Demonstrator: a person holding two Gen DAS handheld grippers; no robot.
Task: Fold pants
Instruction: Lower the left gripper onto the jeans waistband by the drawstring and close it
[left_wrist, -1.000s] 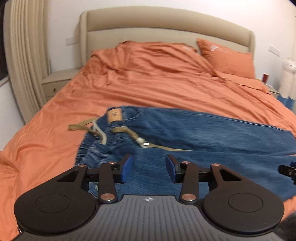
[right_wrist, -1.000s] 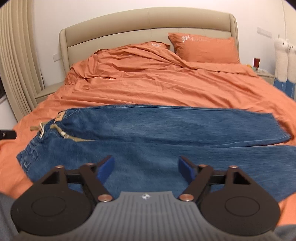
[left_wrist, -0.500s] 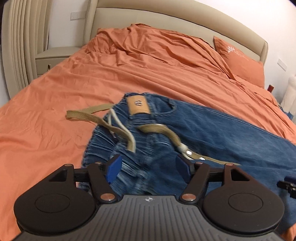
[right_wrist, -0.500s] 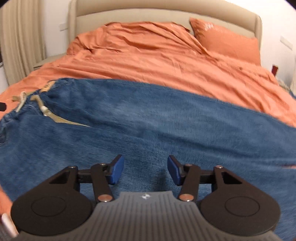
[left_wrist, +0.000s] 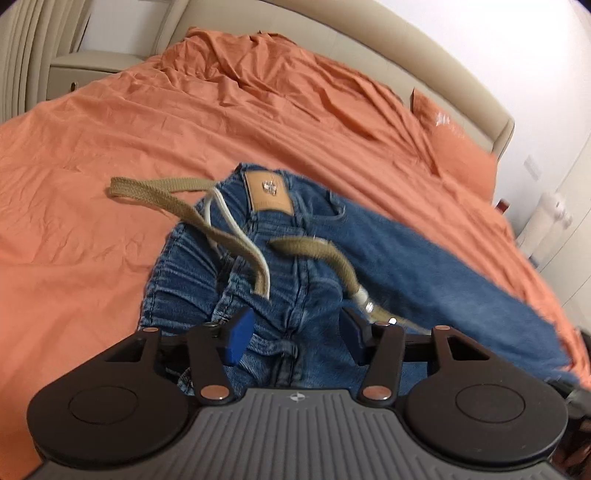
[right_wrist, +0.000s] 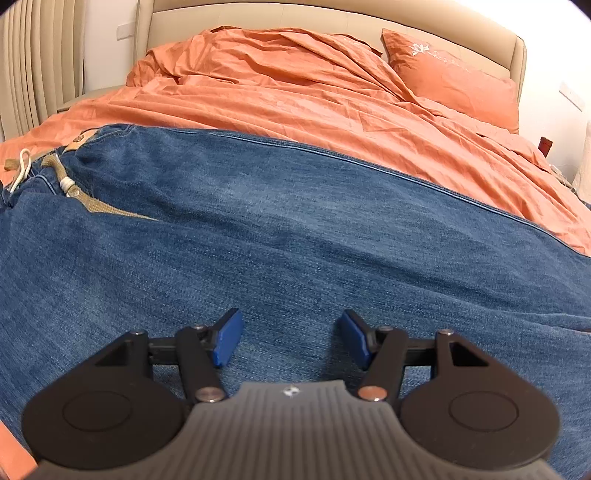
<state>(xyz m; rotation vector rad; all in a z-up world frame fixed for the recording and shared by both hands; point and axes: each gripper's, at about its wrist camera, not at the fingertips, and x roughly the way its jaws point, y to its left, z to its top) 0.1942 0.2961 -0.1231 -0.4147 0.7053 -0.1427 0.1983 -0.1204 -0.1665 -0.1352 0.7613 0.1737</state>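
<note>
Both grippers have come down much closer to the jeans (right_wrist: 295, 229) than a moment ago. The jeans now fill the whole lower half of the right view, where before they were only a band across the middle. The left gripper (left_wrist: 295, 339) has moved in over the bunched waist end in the middle of its view, near the tan belt (left_wrist: 207, 221) and the brown patch (left_wrist: 267, 192). Its blue fingers (left_wrist: 238, 339) are spread apart and hold nothing. The right gripper (right_wrist: 290, 341) sits low over the flat leg cloth, fingers spread too. This looks like getting ready to grab, so the folding has not started. The jeans lie flat on the orange bed cover (left_wrist: 110, 147). There are no boxes or baskets to see.
</note>
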